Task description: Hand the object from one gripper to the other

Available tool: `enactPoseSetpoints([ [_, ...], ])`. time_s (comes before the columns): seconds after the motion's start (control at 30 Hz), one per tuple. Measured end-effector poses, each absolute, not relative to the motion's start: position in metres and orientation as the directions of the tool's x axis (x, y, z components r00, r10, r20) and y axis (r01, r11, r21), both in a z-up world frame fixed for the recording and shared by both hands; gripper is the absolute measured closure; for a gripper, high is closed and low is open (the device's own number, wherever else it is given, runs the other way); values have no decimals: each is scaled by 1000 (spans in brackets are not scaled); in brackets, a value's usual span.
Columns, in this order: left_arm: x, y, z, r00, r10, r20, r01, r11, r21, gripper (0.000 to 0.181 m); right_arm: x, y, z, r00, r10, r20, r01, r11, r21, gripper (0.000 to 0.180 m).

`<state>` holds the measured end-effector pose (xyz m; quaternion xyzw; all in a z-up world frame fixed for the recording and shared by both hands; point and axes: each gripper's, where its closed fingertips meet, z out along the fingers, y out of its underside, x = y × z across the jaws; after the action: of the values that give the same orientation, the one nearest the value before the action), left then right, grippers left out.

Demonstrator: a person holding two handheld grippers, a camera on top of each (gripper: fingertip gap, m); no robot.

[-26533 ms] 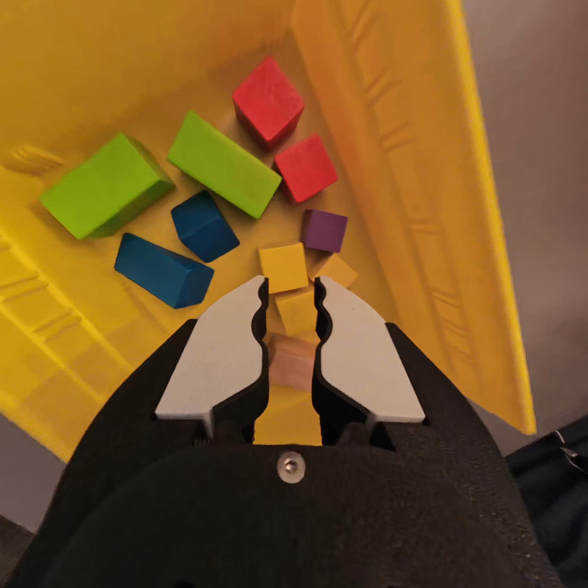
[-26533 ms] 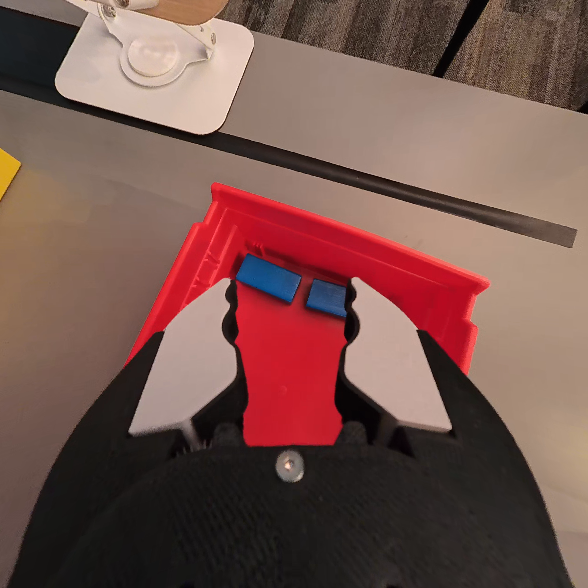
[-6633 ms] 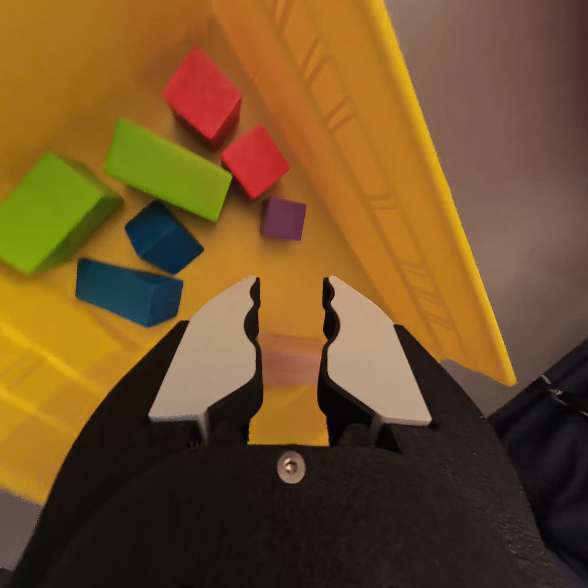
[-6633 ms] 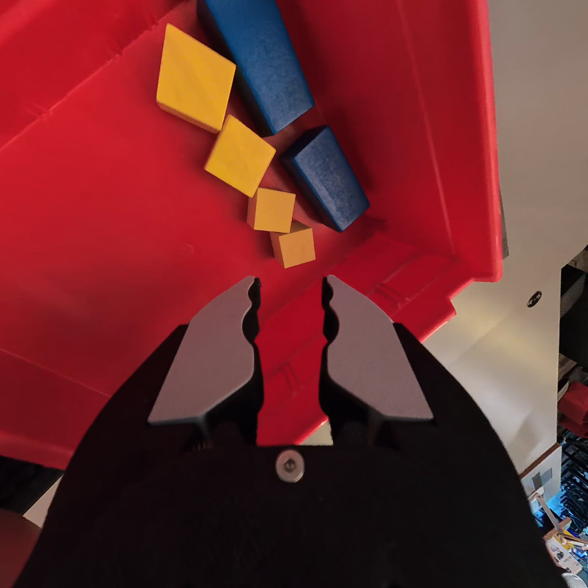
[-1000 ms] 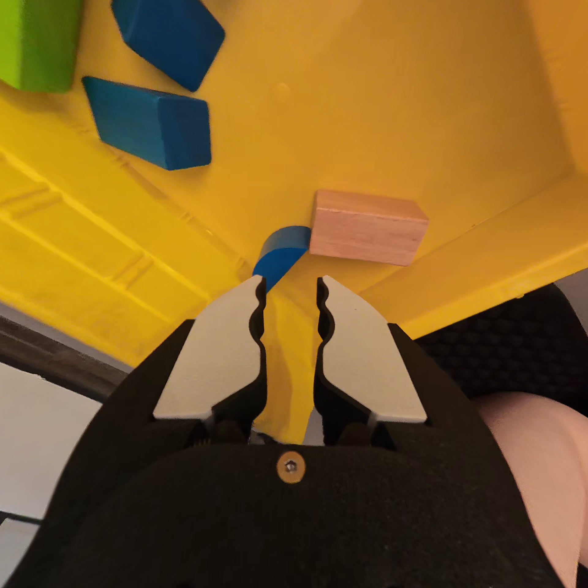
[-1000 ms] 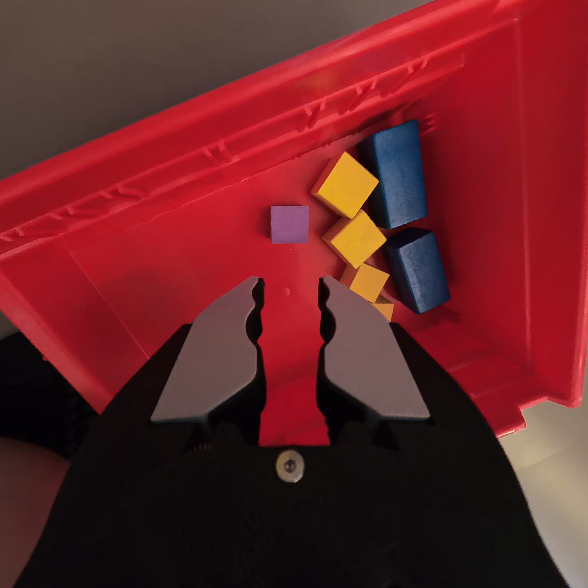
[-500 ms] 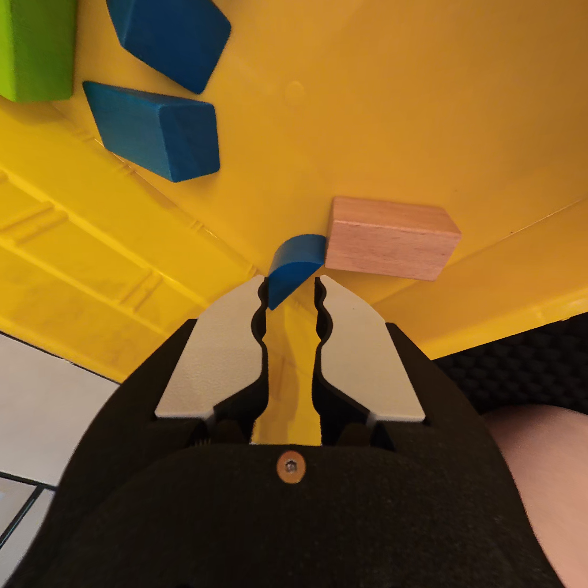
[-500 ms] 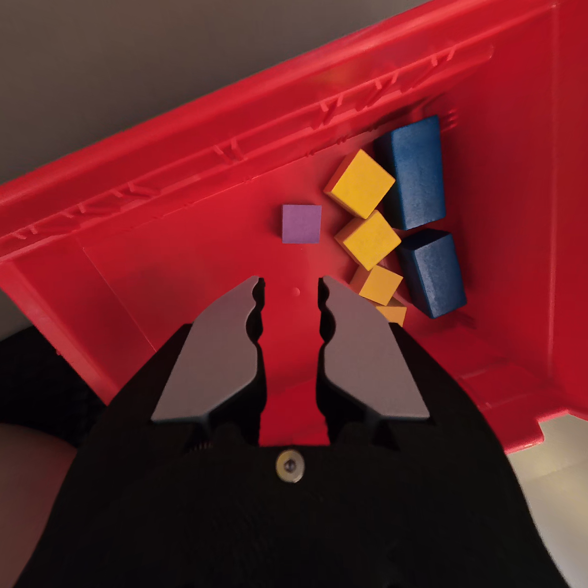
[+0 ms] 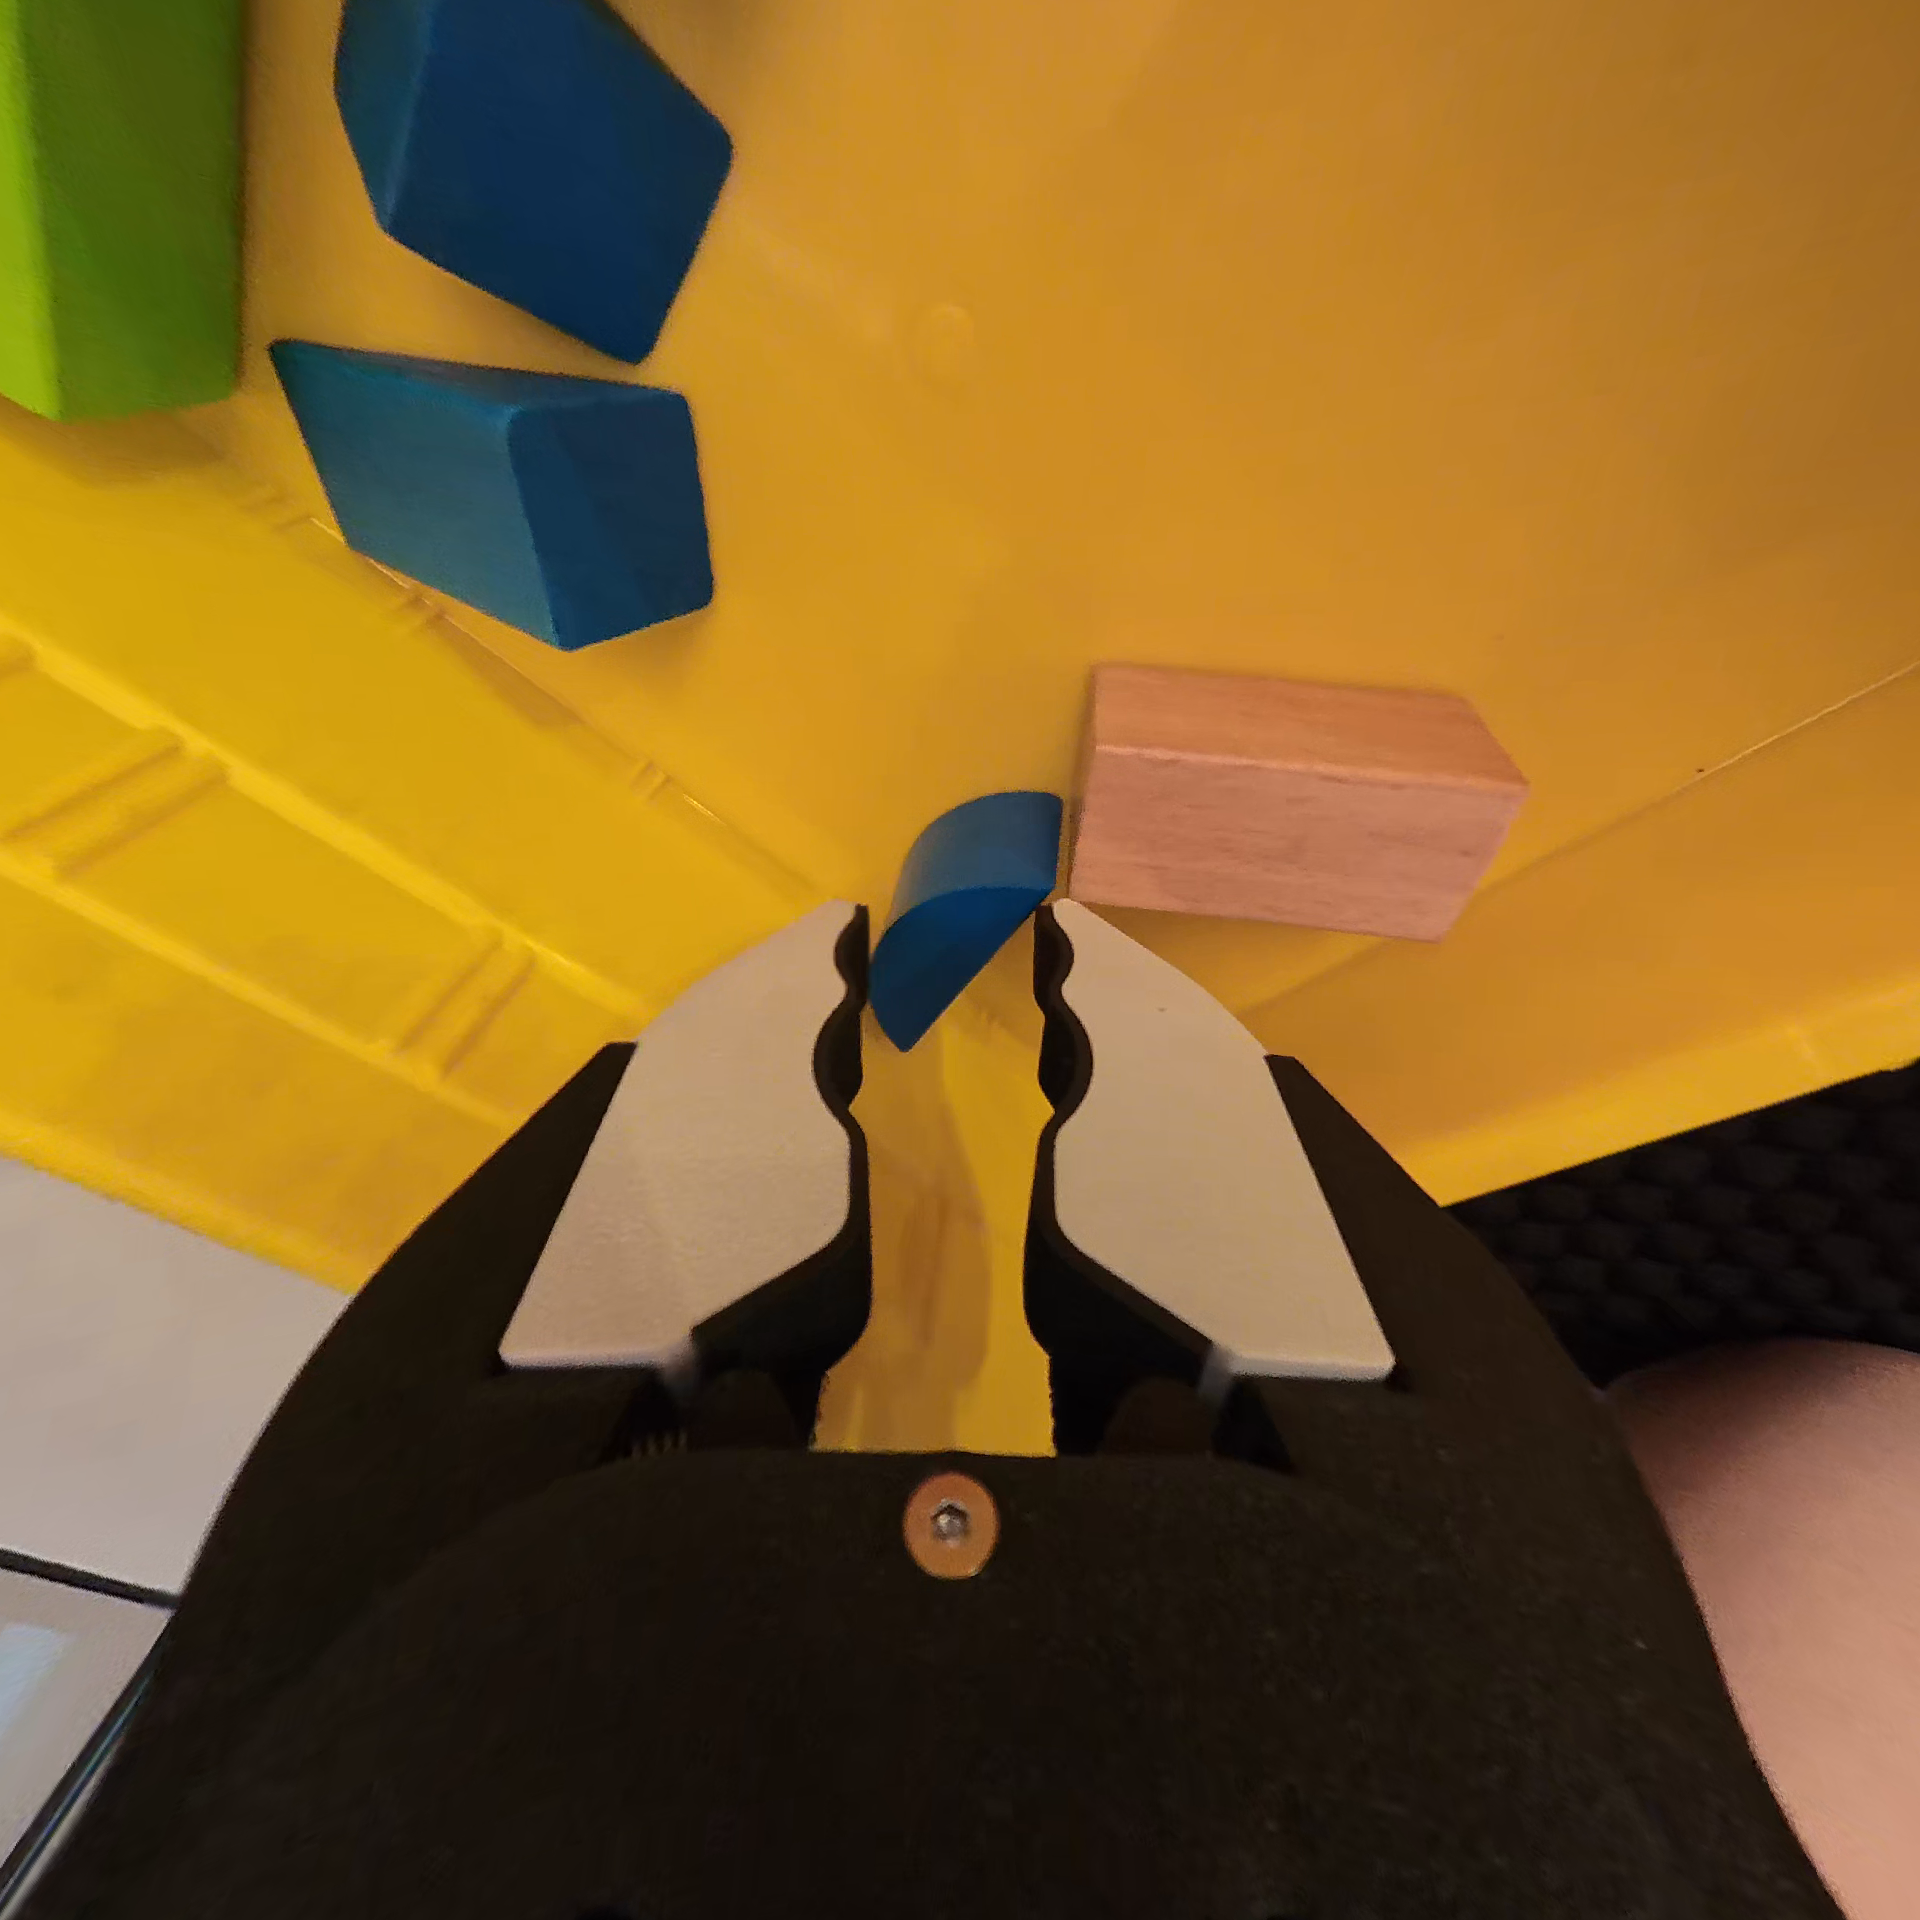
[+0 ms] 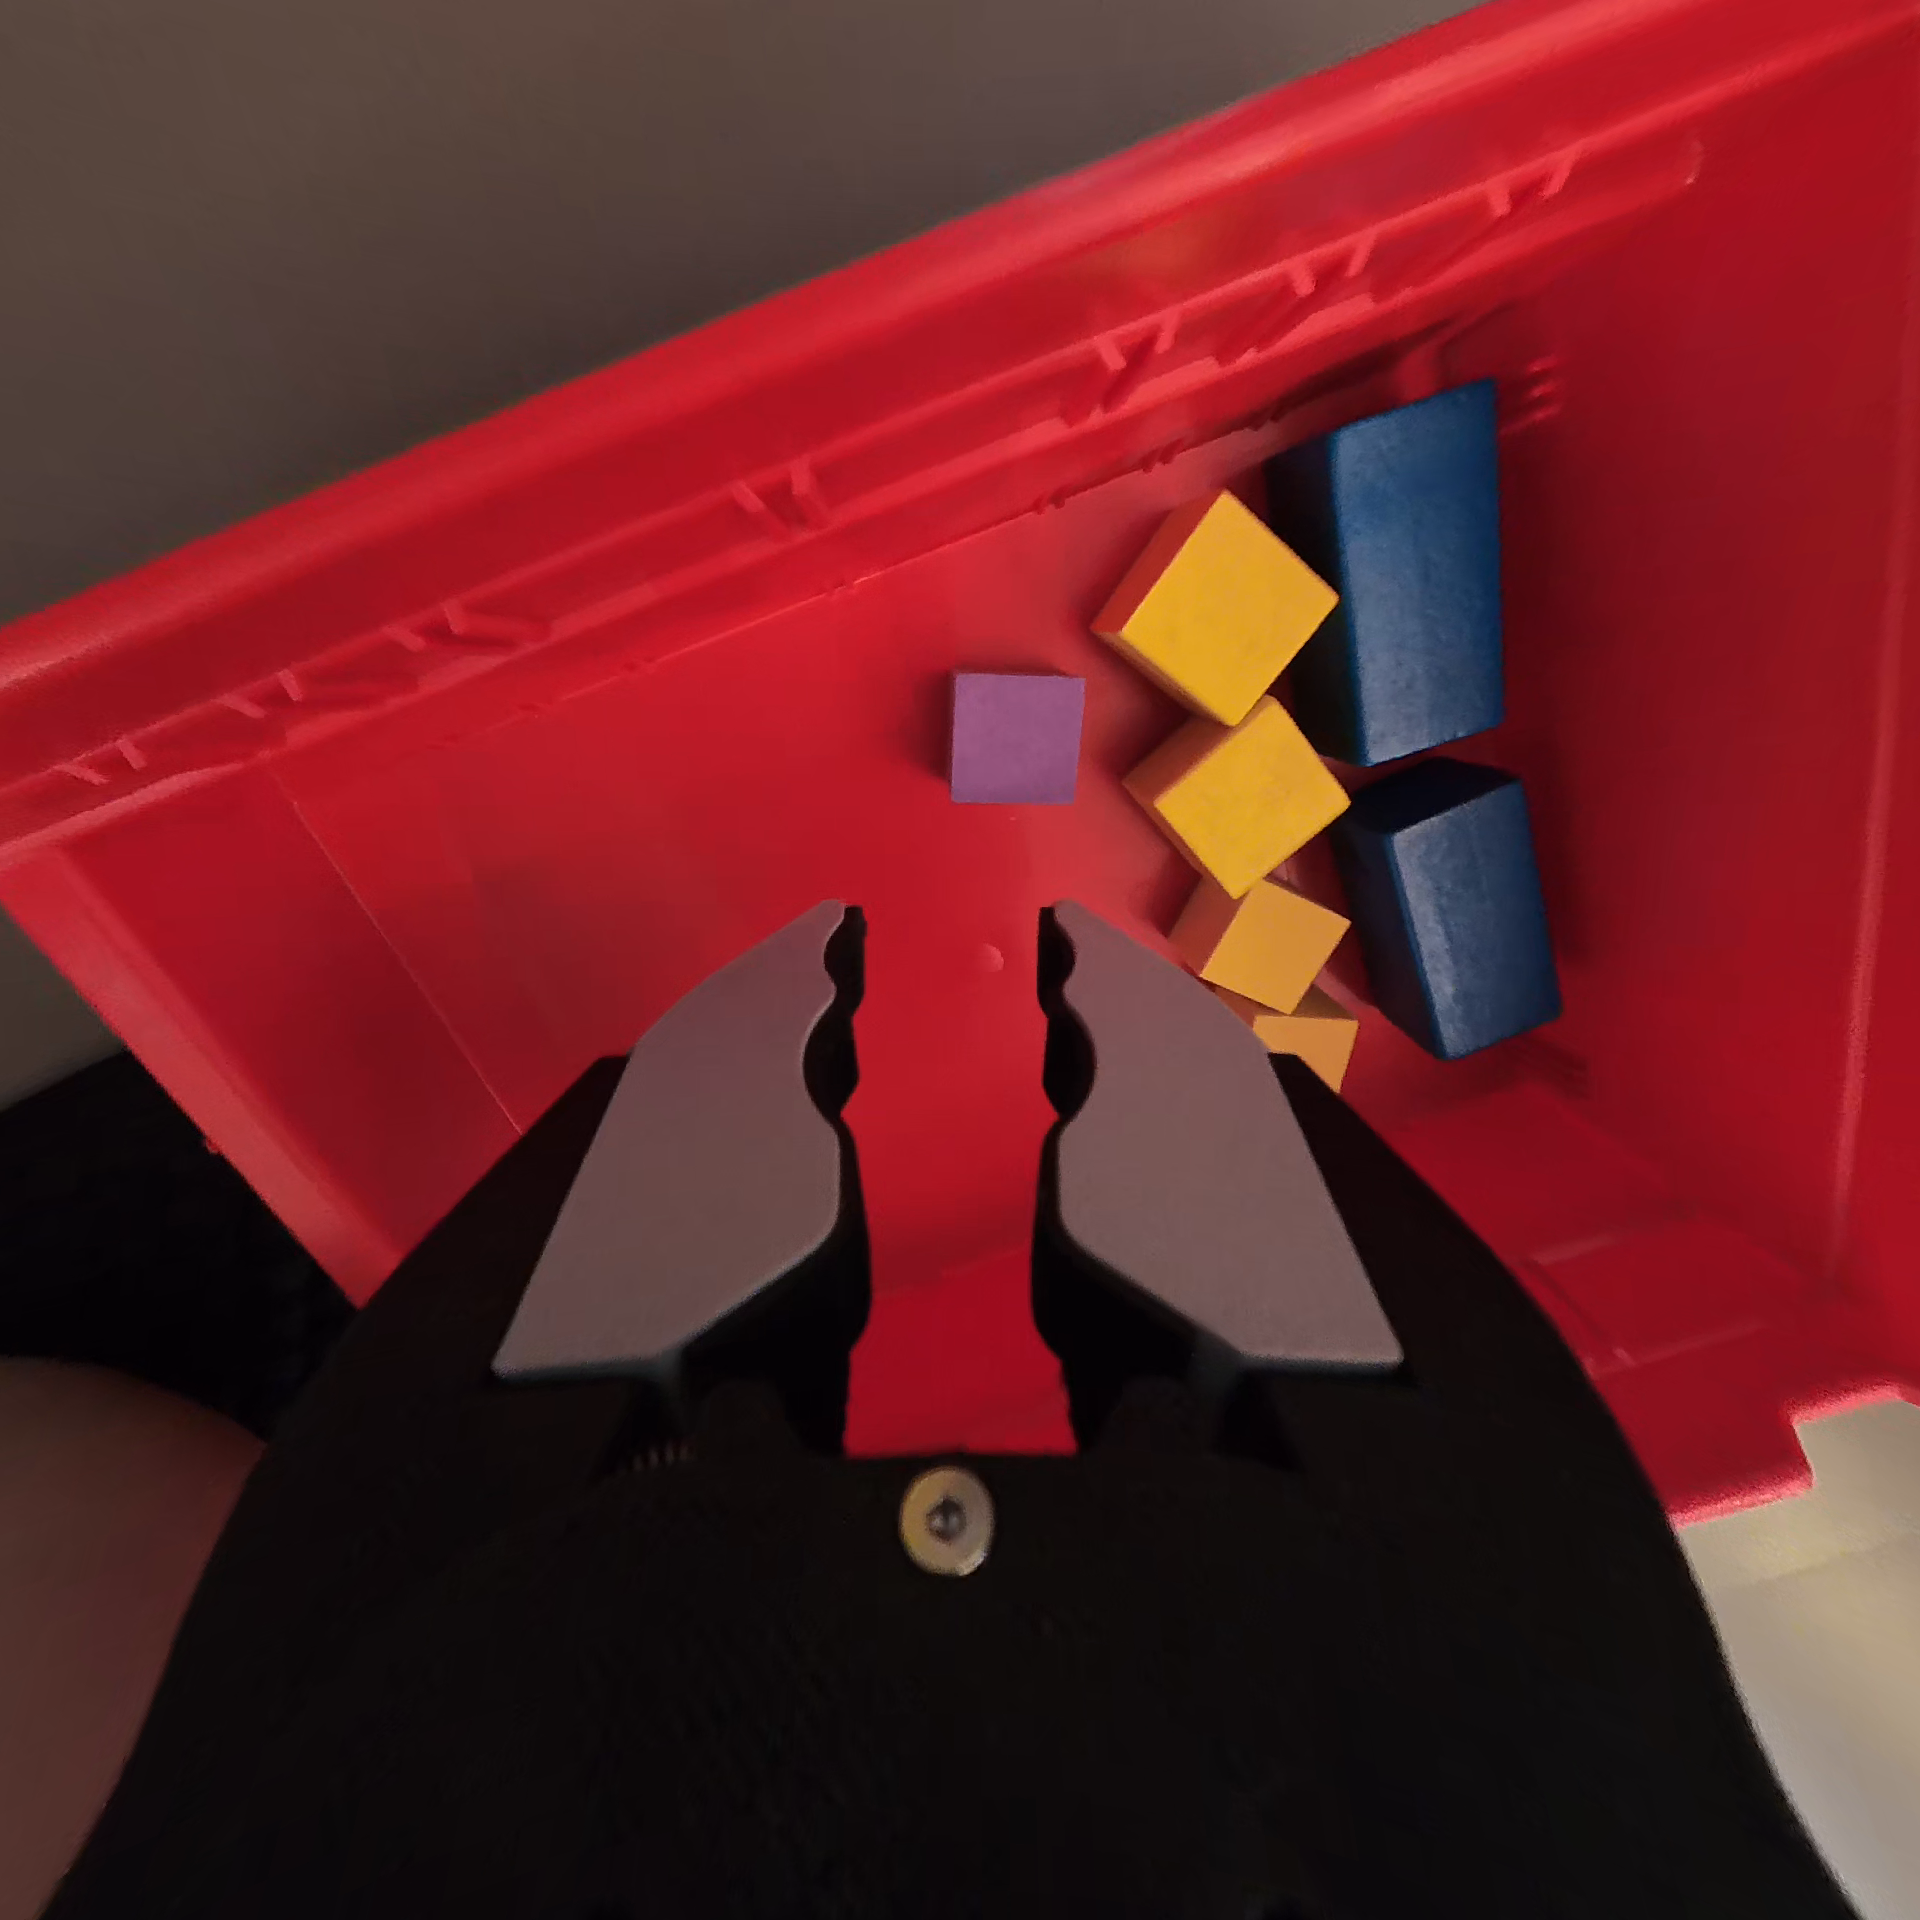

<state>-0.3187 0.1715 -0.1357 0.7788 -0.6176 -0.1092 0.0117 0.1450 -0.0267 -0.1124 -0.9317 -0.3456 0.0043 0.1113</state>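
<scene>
Left wrist view: compared with half a second before, the left claw (image 9: 945, 920) has closed in on the blue half-round block (image 9: 961, 909), whose lower end now sits between the two tips, where earlier it lay just ahead of them. The jaws stand parted and are not clamped on it; whether either tip touches the block cannot be told. This block lies in the yellow bin (image 9: 1299, 343), near the corner where the floor meets the ribbed wall, with one end against the plain wooden block (image 9: 1288, 800). Farther up the bin floor lie two blue wedge blocks, one (image 9: 509, 494) near the ribbed wall and the other (image 9: 535, 156) above it, with a green block (image 9: 114, 197) at the left edge. A pale bench (image 9: 125, 1382) shows below the bin at lower left.

Right wrist view: the scene has barely shifted since half a second ago. The right claw (image 10: 945, 914) hangs released and empty over the red bin (image 10: 623, 582), jaws apart. On the bin floor a purple cube (image 10: 1016, 738) lies alone ahead of the tips. To its right a string of four yellow cubes runs downward: the largest (image 10: 1221, 608), a second (image 10: 1242, 795), a smaller one (image 10: 1268, 945), and the last (image 10: 1304, 1039) partly hidden behind the right finger. Beside them, toward the side wall, lie two dark blue blocks, one (image 10: 1397, 571) above the other (image 10: 1449, 909).
</scene>
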Motion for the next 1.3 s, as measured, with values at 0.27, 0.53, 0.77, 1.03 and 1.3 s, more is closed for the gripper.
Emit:
enactPoseSetpoints([
  [0.27,-320,170,-144,209,-968,-138,-953,-233,193,153,144,-29,-114,757,651,56,648,-736,-195,149],
  [0.53,-322,173,-144,192,-966,-173,-947,-229,225,164,145,-28,-115,769,637,48,633,-749,-198,151],
  [0.77,-321,177,-138,213,-959,-186,-947,-250,201,164,146,-28,-117,773,634,41,629,-754,-189,151],
  [1.03,-290,194,-92,274,-932,-235,-958,-242,-156,164,149,-19,-108,781,617,95,621,-751,-226,151],
  [1.3,-204,161,14,225,-972,61,-623,-192,-758,164,128,28,-17,787,480,389,617,-581,-532,155],
])
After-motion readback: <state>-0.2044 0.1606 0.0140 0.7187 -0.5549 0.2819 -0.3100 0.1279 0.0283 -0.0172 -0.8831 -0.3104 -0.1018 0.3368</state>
